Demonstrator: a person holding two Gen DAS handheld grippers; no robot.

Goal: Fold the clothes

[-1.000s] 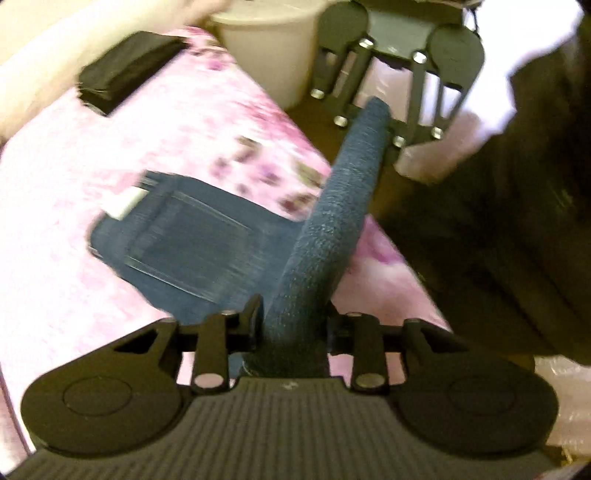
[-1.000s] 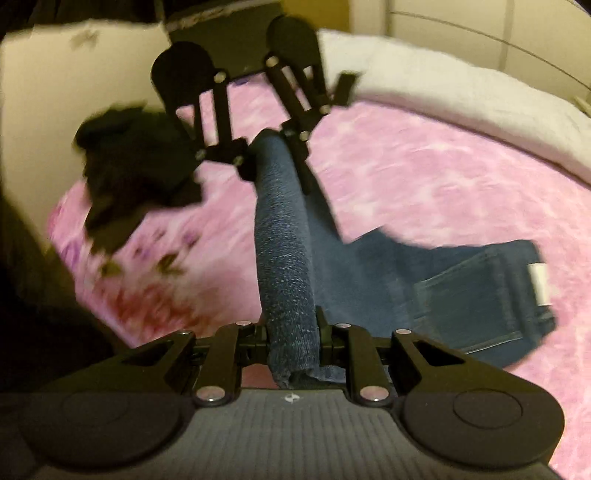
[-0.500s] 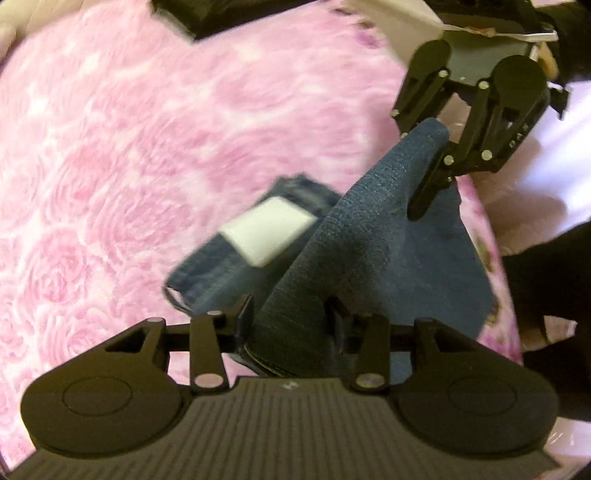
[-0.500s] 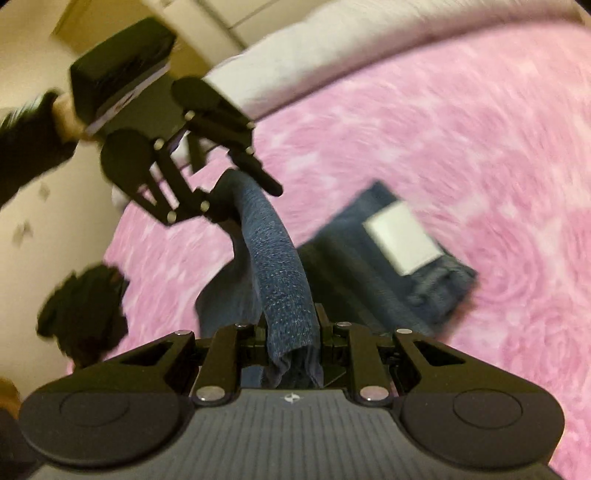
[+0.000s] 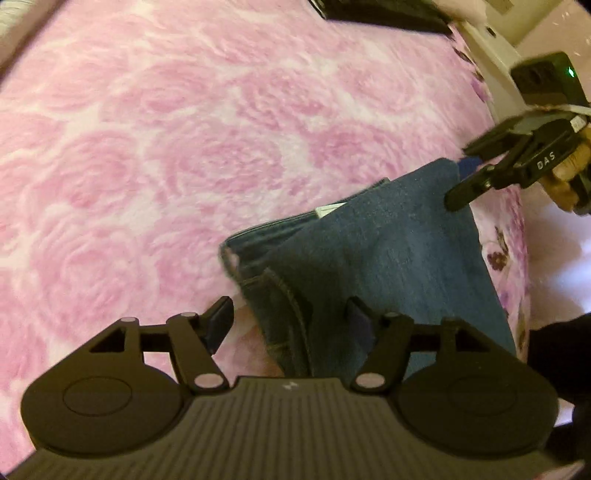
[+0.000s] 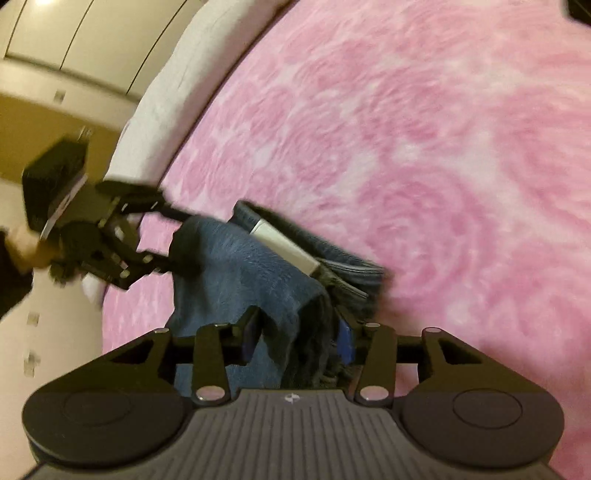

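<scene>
Now the folded end of the dark blue denim jeans is laid down over the waistband half, and both grips are being let go. Nearest the left wrist camera, the left gripper is seen with its jaws spread well apart; they have just been opening, and the denim edge lies between them without being pressed by either pad. A second ago the same cloth was pinched tight there as a rolled strip stretched between the two tools. In the right wrist view the right gripper is likewise found part open, its jaws having just been opening, with a loose bunch of the denim and a darker fringe of it sagging between the fingers; no firm hold is shown.

Further out, the jeans are seen resting on the fluffy pink rose-patterned blanket, doubled over, a white label peeping out at the fold. Half a second ago the top layer was raised as a tent; it is now lowered almost flat.

One fold is thus judged delivered. The upper layer sits somewhat askew, so smoothing or another fold is probably called for. Farthest off, a black folded item is glimpsed at the blanket's far edge.
</scene>
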